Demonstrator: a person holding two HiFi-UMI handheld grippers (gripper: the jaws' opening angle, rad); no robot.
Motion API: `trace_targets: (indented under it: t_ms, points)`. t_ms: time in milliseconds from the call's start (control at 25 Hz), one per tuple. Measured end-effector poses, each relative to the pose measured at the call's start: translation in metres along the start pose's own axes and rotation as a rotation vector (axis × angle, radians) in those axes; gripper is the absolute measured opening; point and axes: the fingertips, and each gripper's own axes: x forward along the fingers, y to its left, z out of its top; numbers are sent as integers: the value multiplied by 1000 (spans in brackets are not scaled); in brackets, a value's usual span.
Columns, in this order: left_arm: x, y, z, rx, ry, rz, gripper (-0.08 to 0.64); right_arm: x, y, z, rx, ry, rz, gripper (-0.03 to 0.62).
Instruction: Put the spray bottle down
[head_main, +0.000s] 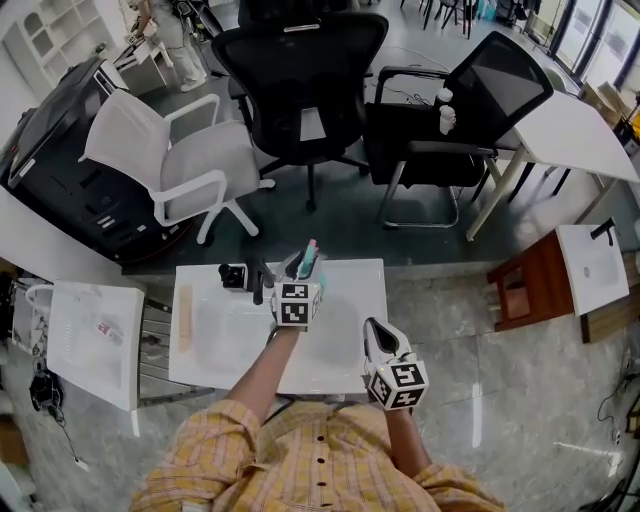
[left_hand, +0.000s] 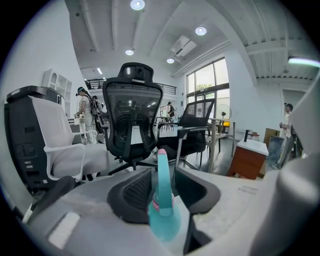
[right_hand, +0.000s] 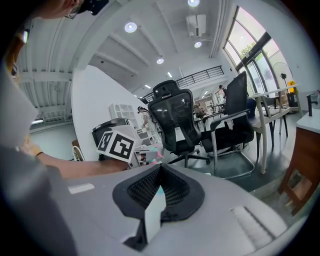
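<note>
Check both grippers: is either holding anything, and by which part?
Nothing is gripped. The spray bottle stands between the left gripper's fingers, which sit apart from its teal top with a gap on each side. The right gripper is shut and empty.

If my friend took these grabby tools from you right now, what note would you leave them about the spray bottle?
Left hand-held gripper: jaws apart, teal spray bottle between them, pads not pressing it.
Right hand-held gripper: shut, empty, over the near right of the white table.
Done: the bottle is at the table's far edge and seems set down.
Left: pull the left gripper back clear of the bottle.
</note>
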Motion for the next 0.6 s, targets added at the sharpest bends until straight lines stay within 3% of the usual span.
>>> trace_targets:
  t_ms: [600]
  points:
    - [-45, -2, -1, -16, -25, 31, 144, -15, 18, 8, -5, -49, 25, -2]
